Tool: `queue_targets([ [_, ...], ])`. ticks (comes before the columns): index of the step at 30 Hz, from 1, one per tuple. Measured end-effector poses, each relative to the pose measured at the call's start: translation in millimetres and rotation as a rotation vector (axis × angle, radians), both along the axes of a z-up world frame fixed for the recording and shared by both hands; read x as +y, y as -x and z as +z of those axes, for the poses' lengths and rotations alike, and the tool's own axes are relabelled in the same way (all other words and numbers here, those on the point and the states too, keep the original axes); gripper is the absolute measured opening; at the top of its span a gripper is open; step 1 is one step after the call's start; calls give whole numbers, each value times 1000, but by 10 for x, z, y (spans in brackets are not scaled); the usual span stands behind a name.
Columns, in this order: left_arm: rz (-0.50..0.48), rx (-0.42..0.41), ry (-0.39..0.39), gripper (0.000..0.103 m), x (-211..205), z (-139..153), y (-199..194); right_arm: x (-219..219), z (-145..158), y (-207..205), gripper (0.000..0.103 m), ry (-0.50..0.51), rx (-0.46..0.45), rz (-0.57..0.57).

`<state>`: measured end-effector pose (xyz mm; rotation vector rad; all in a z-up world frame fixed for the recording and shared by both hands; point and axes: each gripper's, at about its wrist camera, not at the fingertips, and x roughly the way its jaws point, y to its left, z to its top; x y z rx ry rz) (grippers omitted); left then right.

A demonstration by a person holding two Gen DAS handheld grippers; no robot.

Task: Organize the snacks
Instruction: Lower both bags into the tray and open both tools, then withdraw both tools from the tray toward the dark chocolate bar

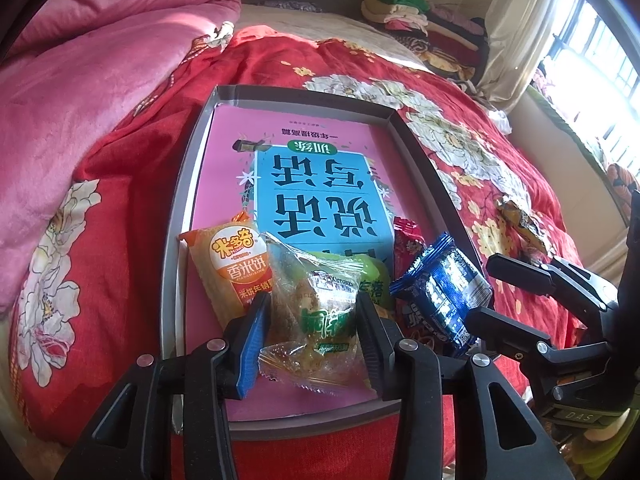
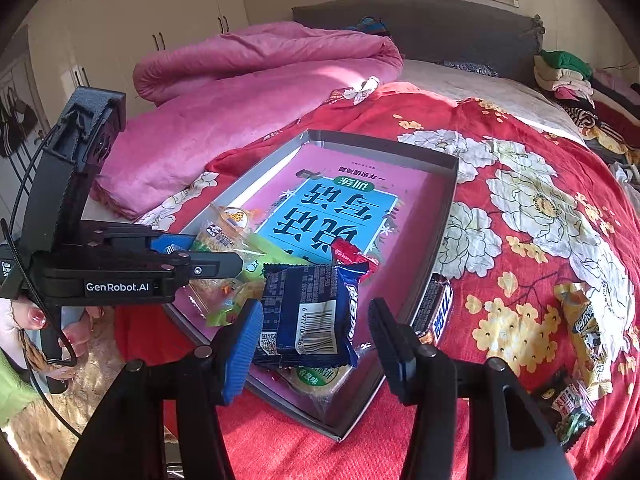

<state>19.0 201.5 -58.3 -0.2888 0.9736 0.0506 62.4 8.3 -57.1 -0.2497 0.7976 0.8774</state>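
Between the pads of the left gripper [image 1: 312,344], at the near edge of the box [image 1: 182,216], a clear-wrapped pastry packet [image 1: 316,320] is seen. Both pads lie close against its crinkled film, but whether they press it or have already let go cannot be told. Its wrapper is judged light, soft and slippery, with a crushable cake inside, so it is best taken across the filled middle rather than by the sealed ends. Beside it in the box an orange rice-cracker packet [image 1: 234,264] is laid toward the near left corner, and a blue biscuit packet [image 2: 308,314] toward the near right corner.

Over that blue packet the right gripper [image 2: 316,340] is held with its fingers spread; the left pad is just beside the packet's edge, while the right pad stands clear of it. Loose on the red quilt [image 2: 500,128], outside the box's right edge, a yellow snack packet [image 2: 588,332] is left well apart.
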Motion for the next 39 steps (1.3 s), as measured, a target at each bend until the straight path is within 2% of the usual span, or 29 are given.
queue_targets([
  [6, 5, -8, -2, 53, 6, 16, 4, -48, -21, -54, 55, 5, 6, -32],
  [14, 15, -57, -10, 61, 21, 111, 37, -48, 36, 44, 58, -16, -2, 11],
  [20, 19, -80, -3, 61, 37, 159, 56, 78, -44, 180, 59, 52, -49, 59],
  [23, 15, -91, -3, 62, 27, 176, 63, 93, -68, 187, 59, 81, -84, 48],
  [29, 14, -109, -19, 63, -10, 217, 86, 27, -59, 68, 59, 72, -82, -1],
  [31, 21, -113, -26, 70, -1, 226, 84, 3, -59, 34, 59, 69, -76, -18],
  [39, 46, -128, -33, 72, -6, 291, 129, -54, -44, -36, 61, 51, -57, -52],
])
